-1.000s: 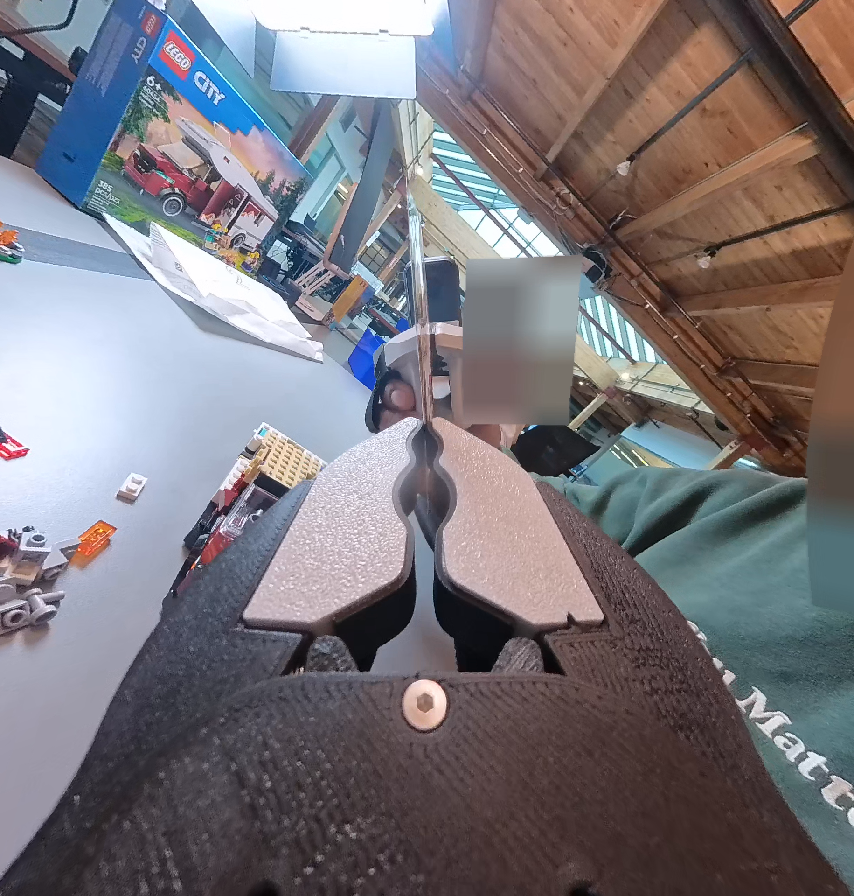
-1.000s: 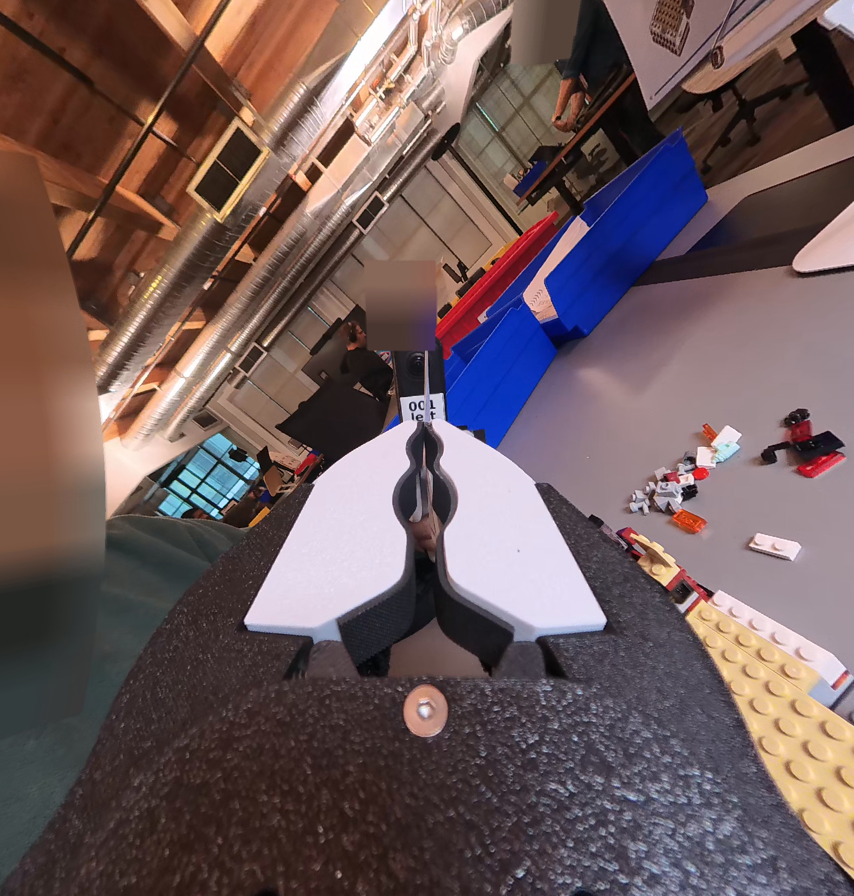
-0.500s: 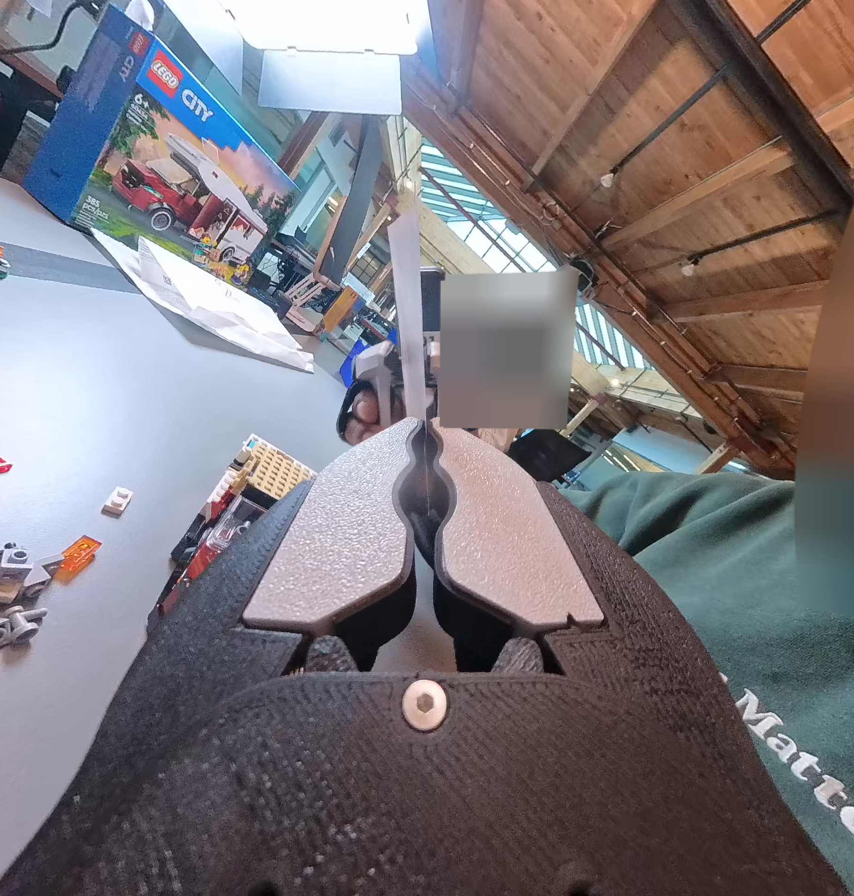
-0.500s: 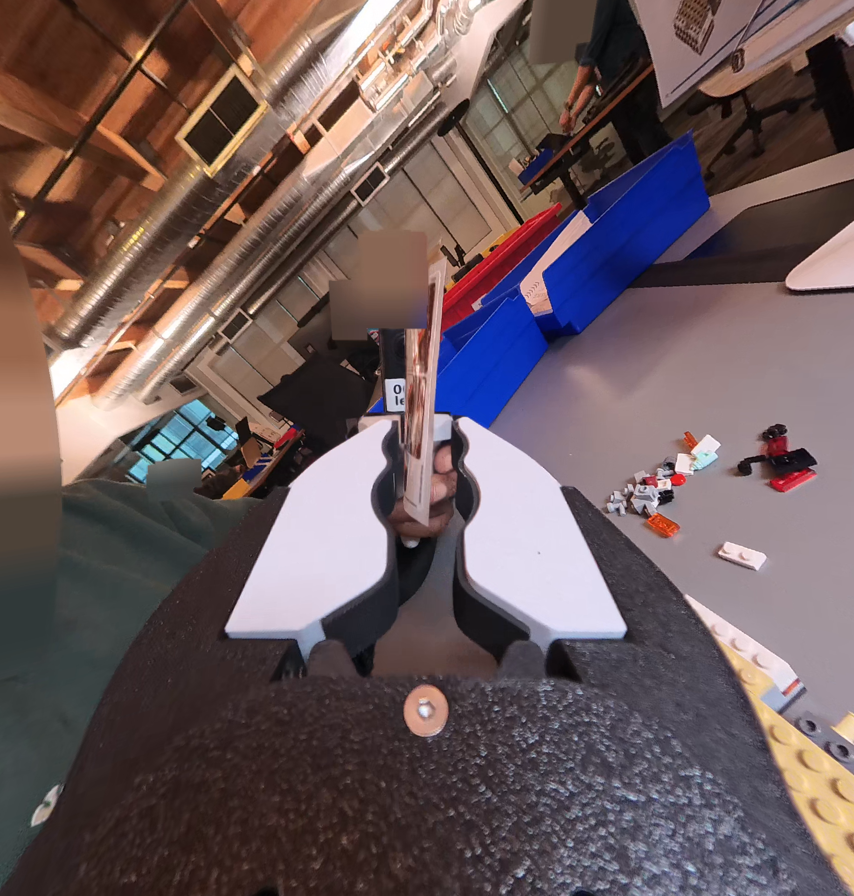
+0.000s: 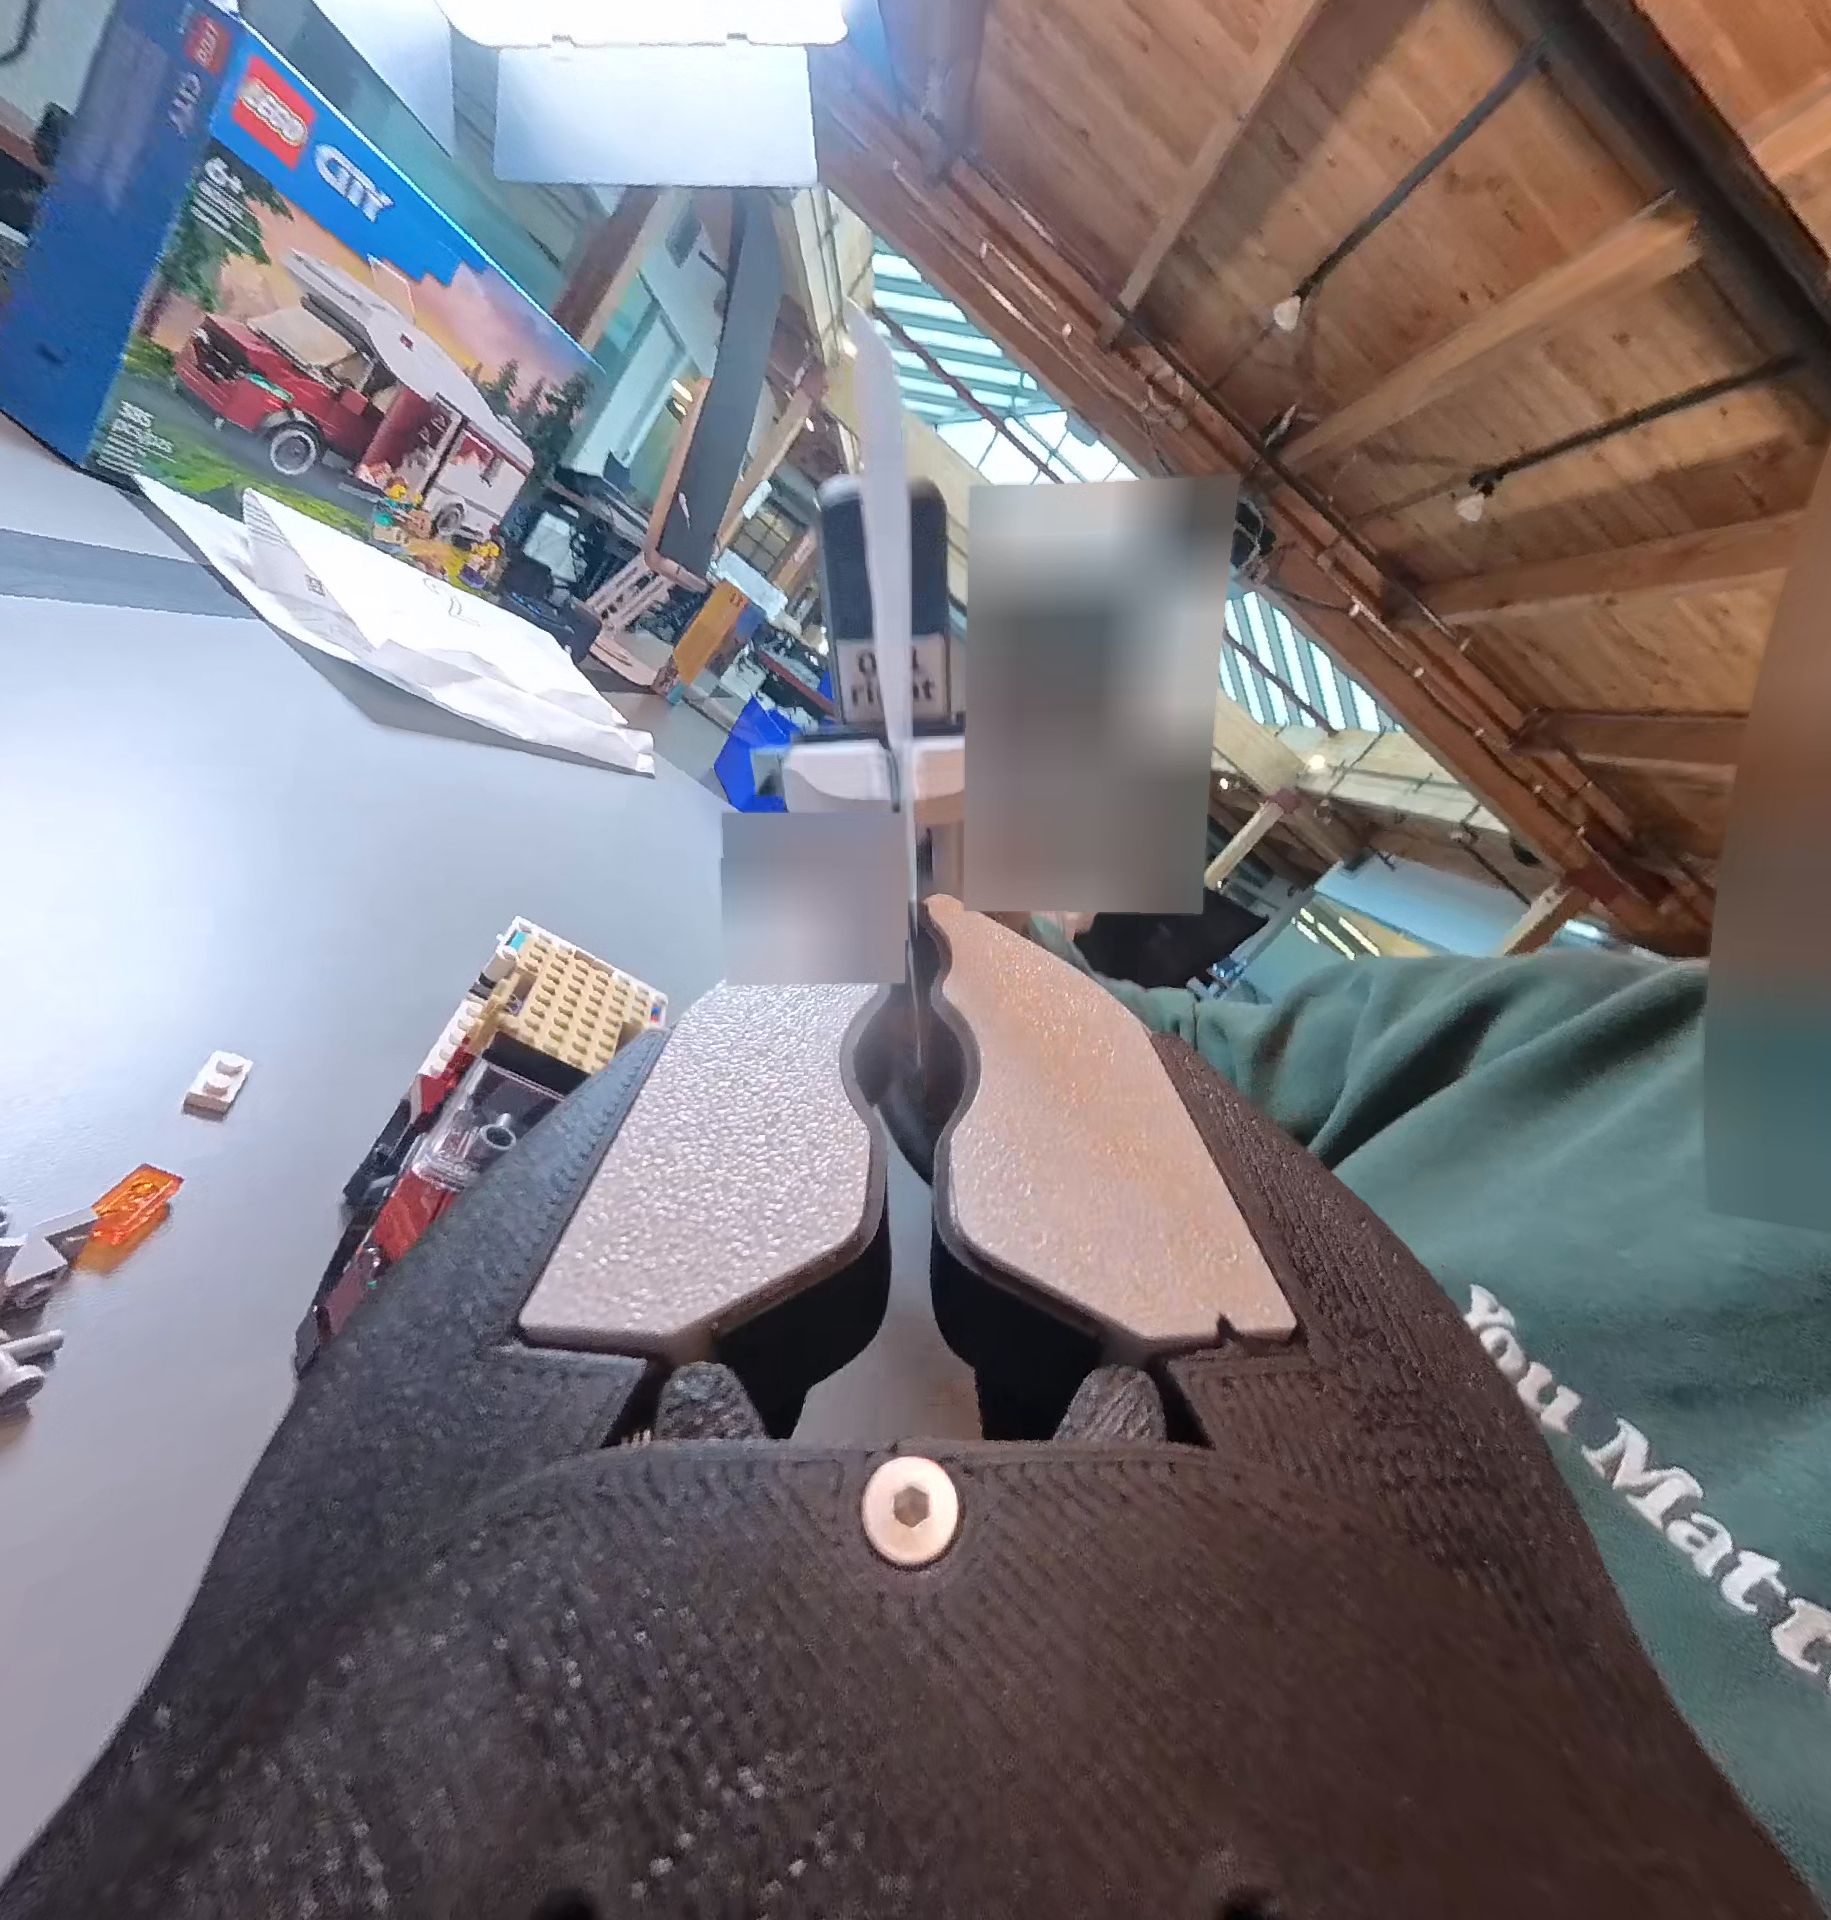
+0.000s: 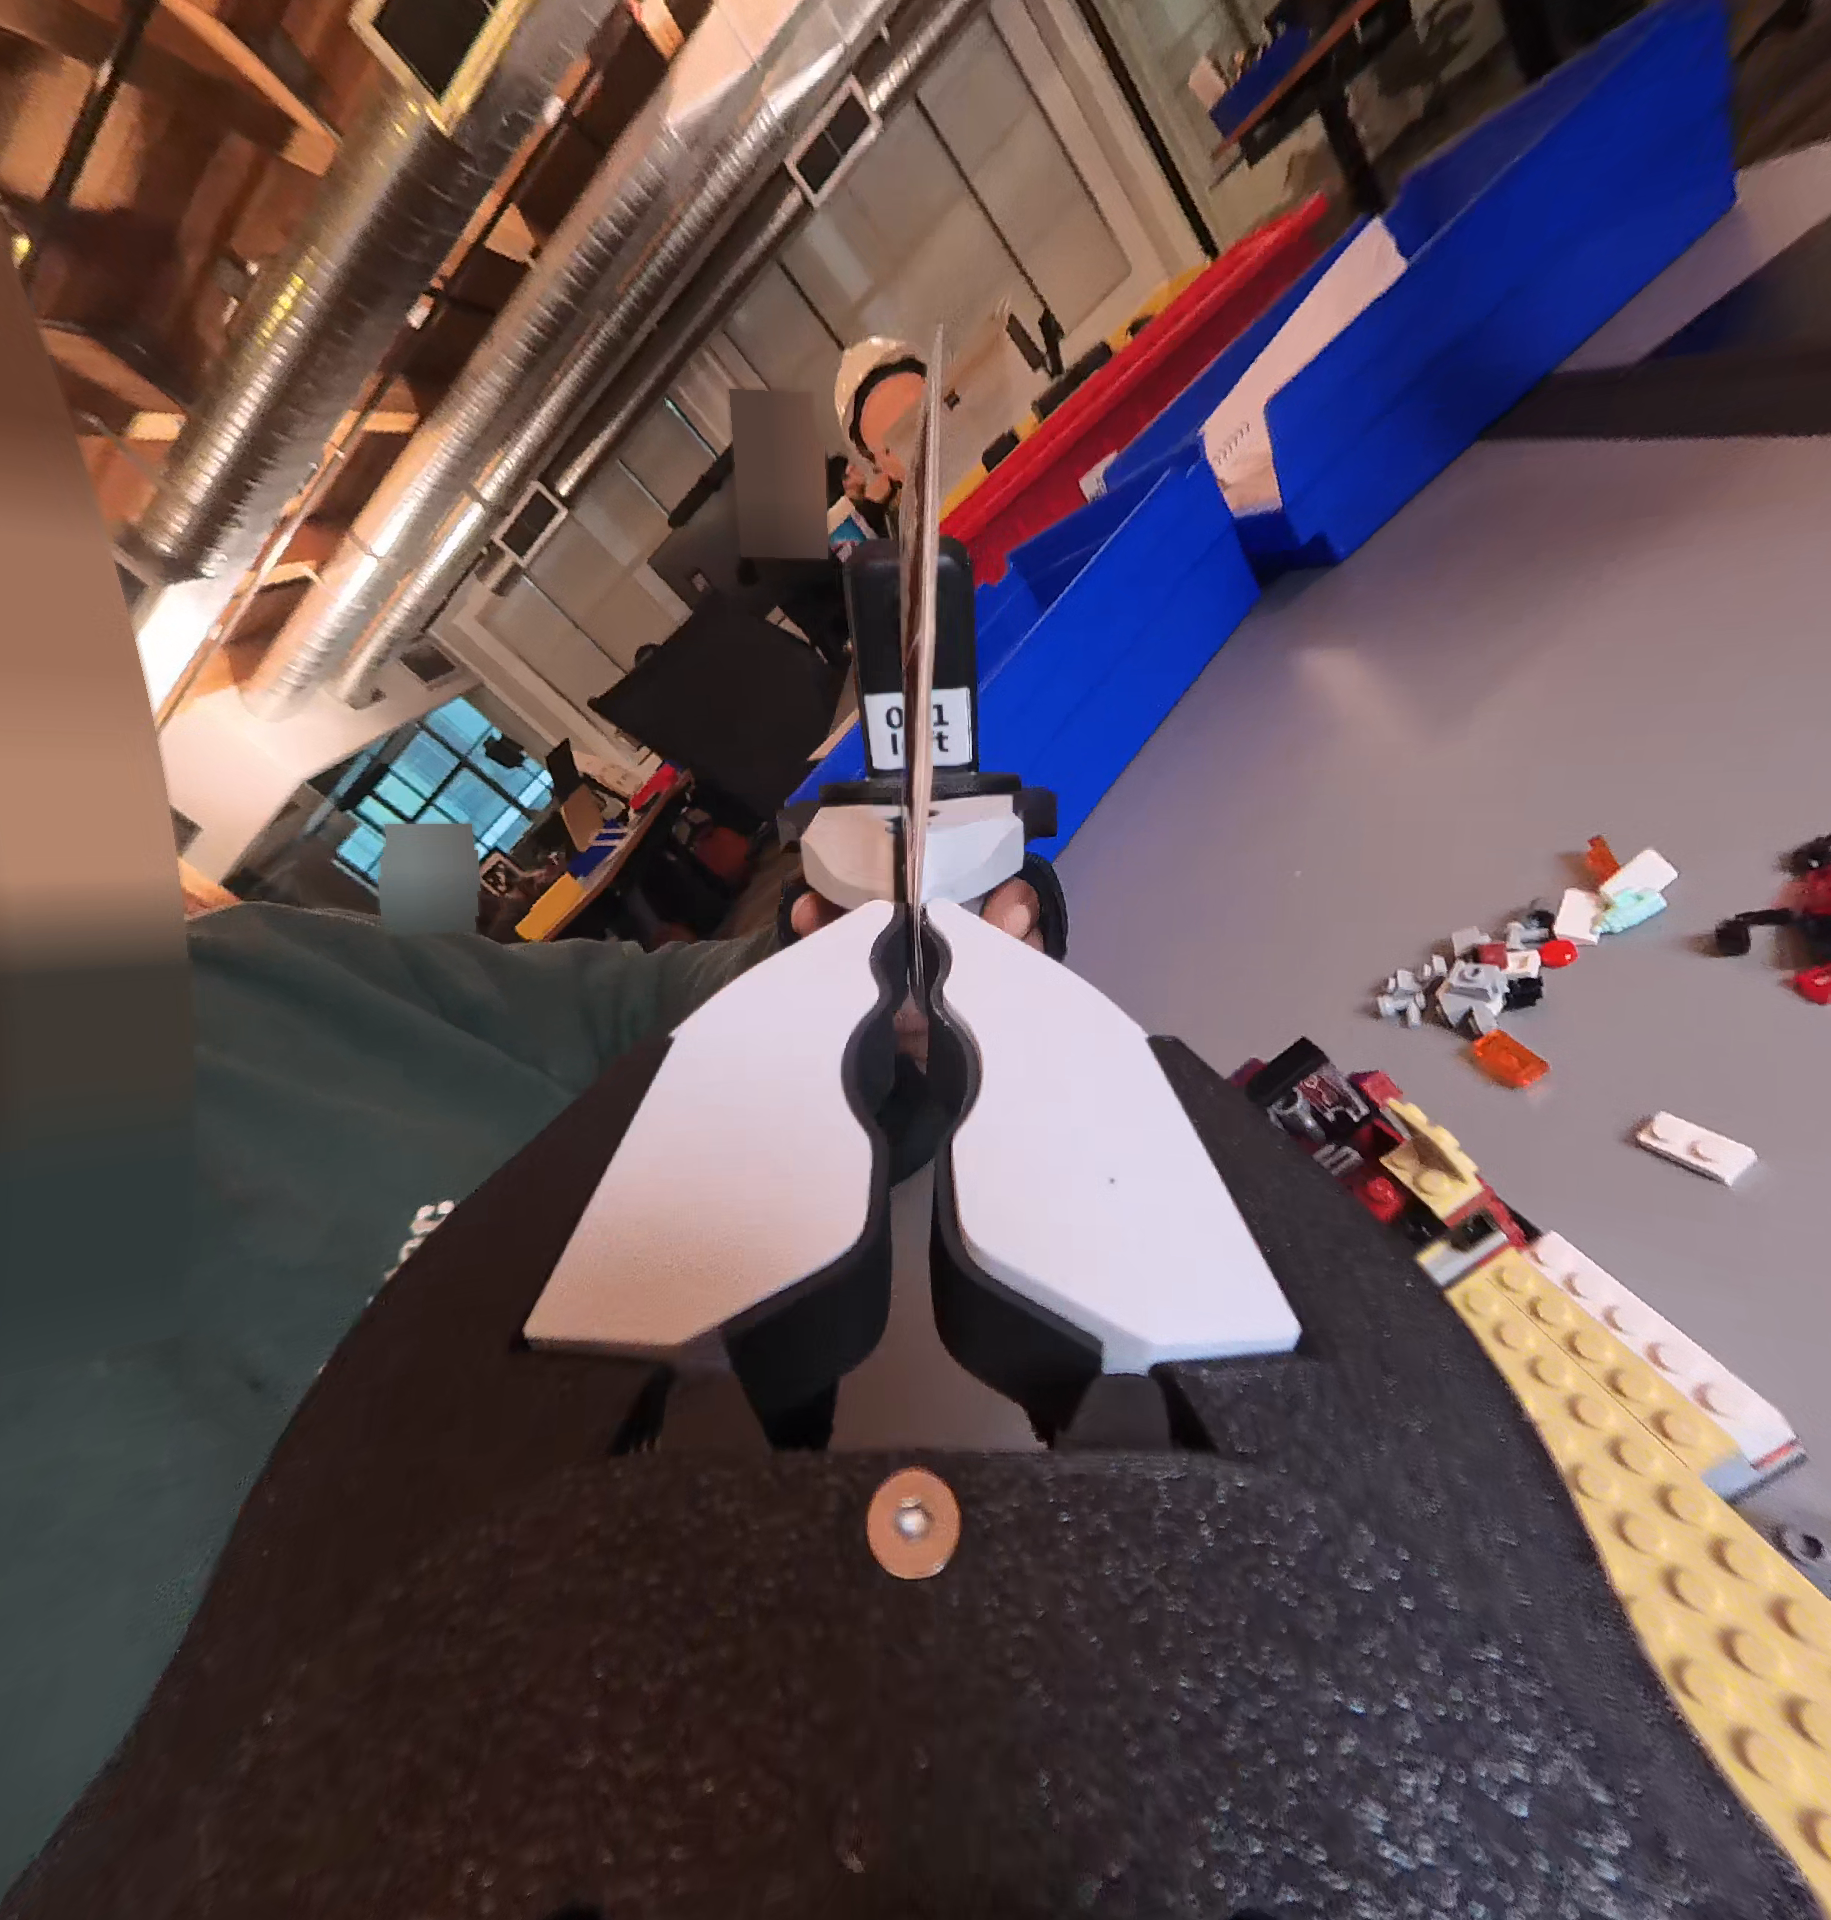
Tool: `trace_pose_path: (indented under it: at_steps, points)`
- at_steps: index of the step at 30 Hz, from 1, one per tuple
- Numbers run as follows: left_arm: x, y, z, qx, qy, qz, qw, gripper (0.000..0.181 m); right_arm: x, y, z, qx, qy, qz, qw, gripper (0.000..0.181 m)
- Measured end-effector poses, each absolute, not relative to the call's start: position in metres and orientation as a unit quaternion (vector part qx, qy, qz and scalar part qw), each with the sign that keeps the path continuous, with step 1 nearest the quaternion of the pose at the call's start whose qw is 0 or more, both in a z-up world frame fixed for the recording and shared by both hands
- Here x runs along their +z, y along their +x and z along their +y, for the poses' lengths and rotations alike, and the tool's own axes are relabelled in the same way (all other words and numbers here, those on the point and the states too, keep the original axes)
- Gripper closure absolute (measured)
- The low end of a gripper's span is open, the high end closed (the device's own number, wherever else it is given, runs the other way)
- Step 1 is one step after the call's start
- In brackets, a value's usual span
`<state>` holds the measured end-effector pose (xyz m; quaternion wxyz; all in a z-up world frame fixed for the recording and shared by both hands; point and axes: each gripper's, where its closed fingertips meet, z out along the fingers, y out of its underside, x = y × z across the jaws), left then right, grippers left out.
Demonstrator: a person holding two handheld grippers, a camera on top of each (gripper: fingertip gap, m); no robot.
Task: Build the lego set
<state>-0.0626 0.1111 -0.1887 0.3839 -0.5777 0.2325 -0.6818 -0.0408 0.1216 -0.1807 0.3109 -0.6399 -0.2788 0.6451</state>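
A: Left wrist view first: what do we have in our own tool?

B: Our left gripper (image 5: pixel 916 997) is pinched nearly closed on a thin sheet (image 5: pixel 883 499), seen edge-on, rising from between the tips. Part of the left tip is hidden by a blur patch.

A: And the other tool?

B: In the right wrist view our right gripper (image 6: pixel 913 940) is pressed together on the same thin sheet (image 6: pixel 923 582). Each camera sees the other gripper straight ahead, on the far side of the sheet, so the two tools face each other in the air above the table (image 5: pixel 215 852).

A: Can we tell what the sheet is?

B: No. We see only its edge, pale in one view and with a hint of colour in the other.

A: Where is the lego set?

B: The partly built model (image 5: pixel 537 1049), tan studded plate on top with dark red and black below, stands on the grey table just beside the left gripper's body. In the right view its tan plate (image 6: pixel 1659 1496) runs along the lower right corner. Beyond it lie a small white plate (image 6: pixel 1695 1148), an orange transparent tile (image 6: pixel 1510 1058) and a heap of grey loose pieces (image 6: pixel 1462 987). At the far end the set's box (image 5: pixel 256 312) stands upright, with unfolded white paper (image 5: pixel 412 623) lying before it.

A: Anything beside us?

B: A green sleeve (image 5: pixel 1565 1195) to the right of the left gripper.
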Motion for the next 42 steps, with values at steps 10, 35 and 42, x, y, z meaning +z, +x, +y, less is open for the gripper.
trace_pose_path:
  at_steps: [10,35,42]
  points:
    - [-0.183,-0.077,0.12,-0.633,-0.586,0.263,0.432,0.161,-0.197,-0.023,0.112,0.566,-0.713,-0.379,0.166,0.181]
    - [-0.158,-0.089,0.127,-0.749,-0.529,0.103,0.386,0.181,-0.189,-0.041,0.105,0.63,-0.642,-0.298,0.319,0.178]
    - [-0.146,-0.093,0.121,-0.757,-0.502,0.113,0.403,0.164,-0.182,-0.036,0.106,0.639,-0.637,-0.298,0.311,0.181]
